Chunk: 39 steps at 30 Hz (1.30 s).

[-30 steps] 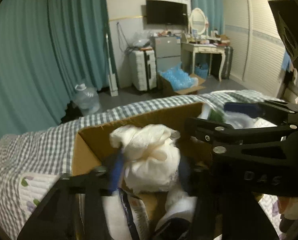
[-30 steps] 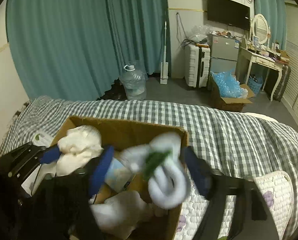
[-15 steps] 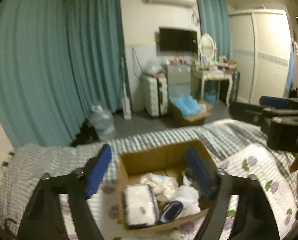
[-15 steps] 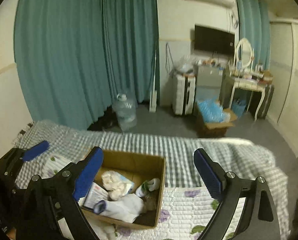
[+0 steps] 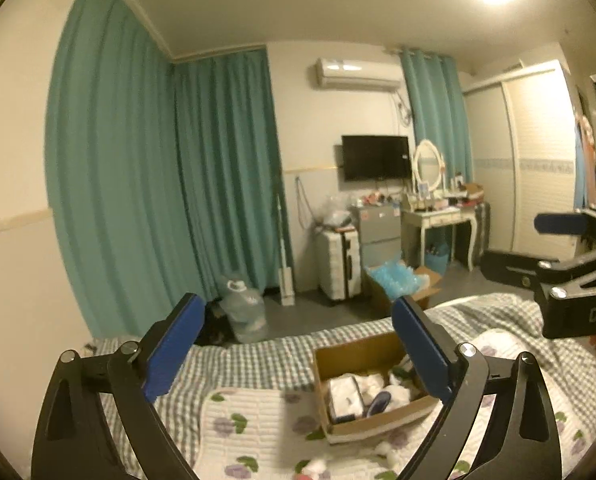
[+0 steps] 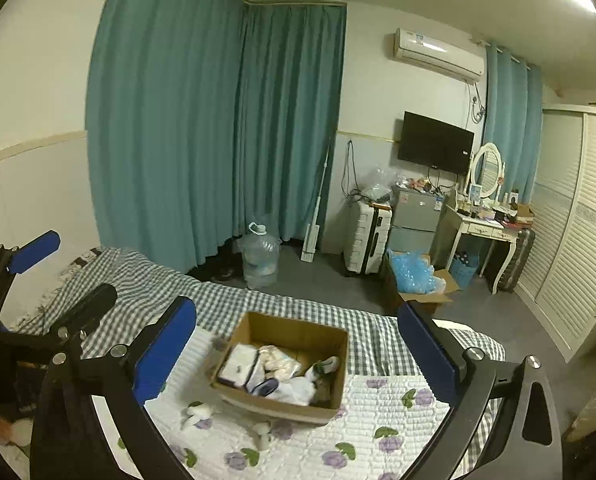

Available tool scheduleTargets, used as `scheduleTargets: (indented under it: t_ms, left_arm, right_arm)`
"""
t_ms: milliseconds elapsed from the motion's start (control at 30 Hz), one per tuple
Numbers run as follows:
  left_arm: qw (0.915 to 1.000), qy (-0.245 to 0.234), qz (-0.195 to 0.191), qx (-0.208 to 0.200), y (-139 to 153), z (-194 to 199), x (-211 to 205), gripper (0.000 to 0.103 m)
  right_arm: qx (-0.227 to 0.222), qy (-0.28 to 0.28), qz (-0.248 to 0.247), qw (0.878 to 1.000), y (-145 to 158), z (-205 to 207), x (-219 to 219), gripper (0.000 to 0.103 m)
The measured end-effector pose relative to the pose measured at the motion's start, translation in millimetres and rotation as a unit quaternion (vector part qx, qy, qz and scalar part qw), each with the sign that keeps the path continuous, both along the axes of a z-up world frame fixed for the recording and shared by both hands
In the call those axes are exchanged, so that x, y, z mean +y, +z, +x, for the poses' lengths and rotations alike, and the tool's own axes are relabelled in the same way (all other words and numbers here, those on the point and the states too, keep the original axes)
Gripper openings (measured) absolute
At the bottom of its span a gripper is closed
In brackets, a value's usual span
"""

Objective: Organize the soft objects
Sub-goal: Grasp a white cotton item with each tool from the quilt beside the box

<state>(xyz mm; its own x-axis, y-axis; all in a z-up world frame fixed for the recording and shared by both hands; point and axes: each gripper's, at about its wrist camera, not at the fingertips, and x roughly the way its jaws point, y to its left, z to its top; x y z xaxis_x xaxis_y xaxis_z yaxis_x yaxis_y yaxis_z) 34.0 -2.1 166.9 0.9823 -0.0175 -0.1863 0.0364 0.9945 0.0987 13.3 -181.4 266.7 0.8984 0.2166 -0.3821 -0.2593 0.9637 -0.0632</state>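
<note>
Right wrist view, both claws (image 6: 294,344) (image 5: 298,344) spread wide, empty, cardboard box (image 6: 298,336) holding soft, seemingly white bundles (image 6: 294,390)

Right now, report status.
Left hand-held gripper open, empty. Right hand-held gripper open, empty. Brown cardboard box holds white soft items; two small white bundles loose on quilt.

Both grippers are now high up and far back from the cardboard box (image 6: 282,404). The left gripper (image 5: 298,352) no longer holds the white bundle (image 6: 280,360), and the right gripper (image 6: 298,352) no longer holds the green-marked sock (image 6: 324,366); both lie in the box.
</note>
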Motion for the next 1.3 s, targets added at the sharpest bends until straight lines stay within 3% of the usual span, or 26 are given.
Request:
scheduleTargets:
  t_ms: [167, 300, 433, 633, 800, 1000, 1100, 1167, 1200, 1300]
  left_arm:
    - [0.9995, -0.011, -0.017, 0.026, -25, -5, 26, 0.097]
    - [0.9982, -0.010, -0.029, 0.052, -57, 9, 39, 0.097]
    - [0.9948, -0.011, -0.043, 0.092, -101, 34, 47, 0.097]
    - [0.9868, -0.018, -0.052, 0.152, -173, 77, 44, 0.097]
    - [0.9763, -0.024, -0.053, 0.209, -234, 109, 44, 0.096]
    - [0.9598, -0.037, -0.038, 0.276, -296, 136, 29, 0.095]
    - [0.9529, -0.029, -0.019, 0.301, -317, 144, 21, 0.095]
    - [0.9464, -0.031, -0.024, 0.321, -328, 148, 18, 0.094]
    - [0.9442, -0.030, -0.029, 0.327, -333, 149, 17, 0.088]
    - [0.9376, -0.026, -0.036, 0.345, -343, 153, 16, 0.074]
  right_arm:
    - [-0.007, -0.017, -0.011, 1.000, -24, -22, 19, 0.101]
    - [-0.002, -0.024, -0.017, 1.000, -64, -19, 32, 0.101]
    - [0.036, -0.018, -0.007, 0.999, -123, 6, 42, 0.101]
    - [0.101, -0.013, -0.030, 0.994, -214, 55, 56, 0.101]
    - [0.156, -0.008, -0.027, 0.987, -286, 89, 55, 0.101]
    - [0.212, 0.005, -0.003, 0.977, -360, 121, 54, 0.088]
    - [0.242, 0.023, -0.009, 0.970, -387, 135, 59, 0.069]
    - [0.254, 0.033, -0.009, 0.967, -398, 140, 59, 0.066]
    - [0.256, 0.034, -0.005, 0.966, -400, 141, 57, 0.065]
    - [0.256, 0.042, 0.006, 0.966, -400, 139, 50, 0.047]
